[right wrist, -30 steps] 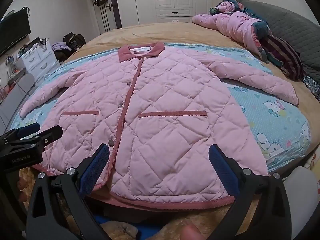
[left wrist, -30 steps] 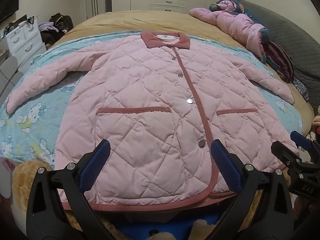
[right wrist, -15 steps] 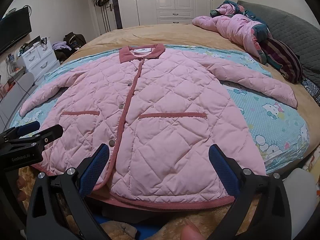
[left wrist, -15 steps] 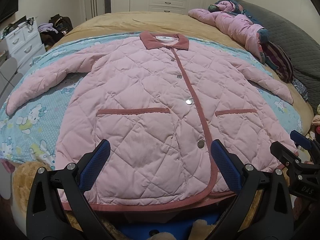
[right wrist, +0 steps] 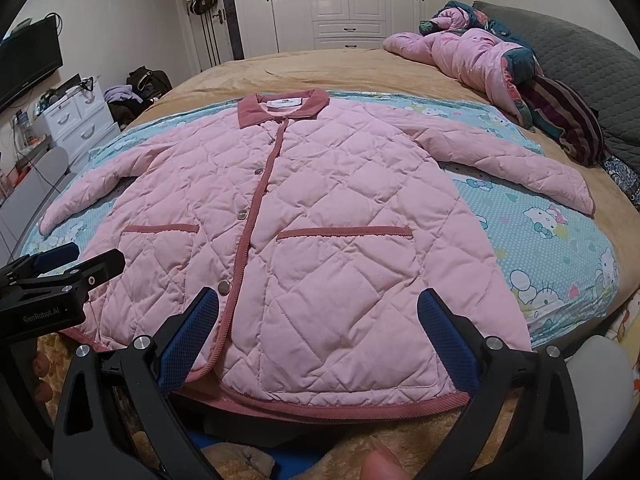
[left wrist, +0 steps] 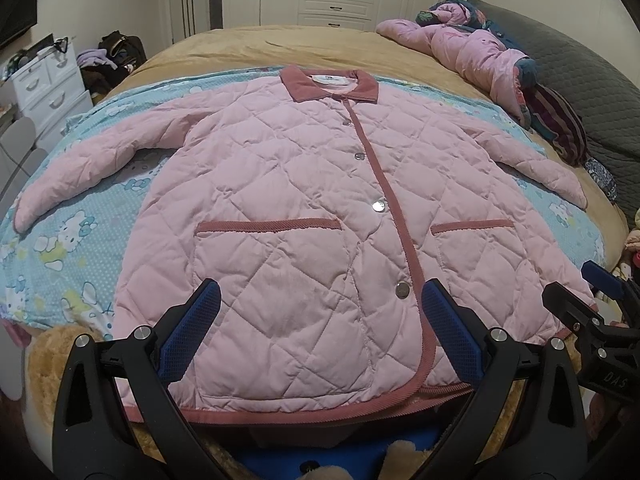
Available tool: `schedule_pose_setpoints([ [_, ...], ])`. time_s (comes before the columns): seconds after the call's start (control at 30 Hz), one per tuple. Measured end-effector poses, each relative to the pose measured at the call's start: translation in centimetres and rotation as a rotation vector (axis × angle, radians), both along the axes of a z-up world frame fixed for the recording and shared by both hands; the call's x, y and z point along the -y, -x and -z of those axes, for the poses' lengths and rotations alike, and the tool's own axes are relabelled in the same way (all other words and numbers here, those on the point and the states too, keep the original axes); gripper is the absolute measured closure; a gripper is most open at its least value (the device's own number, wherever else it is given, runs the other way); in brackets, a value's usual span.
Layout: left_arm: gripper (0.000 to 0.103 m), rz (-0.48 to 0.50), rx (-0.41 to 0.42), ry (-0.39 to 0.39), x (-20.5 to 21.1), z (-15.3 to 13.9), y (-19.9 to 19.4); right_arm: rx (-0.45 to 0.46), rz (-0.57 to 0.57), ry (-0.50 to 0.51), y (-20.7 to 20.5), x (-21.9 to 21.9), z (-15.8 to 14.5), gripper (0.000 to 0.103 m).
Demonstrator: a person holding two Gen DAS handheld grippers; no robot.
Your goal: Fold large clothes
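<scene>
Pink quilted jacket (left wrist: 288,208) lies flat, buttoned, on the bed (left wrist: 248,48).

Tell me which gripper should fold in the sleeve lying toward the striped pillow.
Right, probably. The right gripper hovers open over the hem on that sleeve's side of the pink jacket; the left gripper, also open, hangs nearer the opposite sleeve.

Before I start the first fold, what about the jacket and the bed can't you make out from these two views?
- Pink jacket hem middle: covered by the left gripper fingers; in the right wrist view, by the right gripper.
- Collar label: print too small.
- Jacket back: face down on the cartoon sheet.
- Near bed edge: cut off by the frame bottom, both views.
</scene>
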State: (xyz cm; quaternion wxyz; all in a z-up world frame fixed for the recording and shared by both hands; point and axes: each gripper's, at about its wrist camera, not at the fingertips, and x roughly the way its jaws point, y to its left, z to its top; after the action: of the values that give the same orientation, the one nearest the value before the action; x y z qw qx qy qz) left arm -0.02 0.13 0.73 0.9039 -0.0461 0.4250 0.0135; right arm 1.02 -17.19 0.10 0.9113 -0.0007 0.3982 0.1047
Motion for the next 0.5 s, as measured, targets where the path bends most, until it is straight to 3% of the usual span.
schedule_pose_setpoints([
  [0.5,0.009,0.002,-0.004,0.000,0.07,0.09,-0.13,-0.009,0.000,-0.005,-0.31,0.01,0.11,0.004],
])
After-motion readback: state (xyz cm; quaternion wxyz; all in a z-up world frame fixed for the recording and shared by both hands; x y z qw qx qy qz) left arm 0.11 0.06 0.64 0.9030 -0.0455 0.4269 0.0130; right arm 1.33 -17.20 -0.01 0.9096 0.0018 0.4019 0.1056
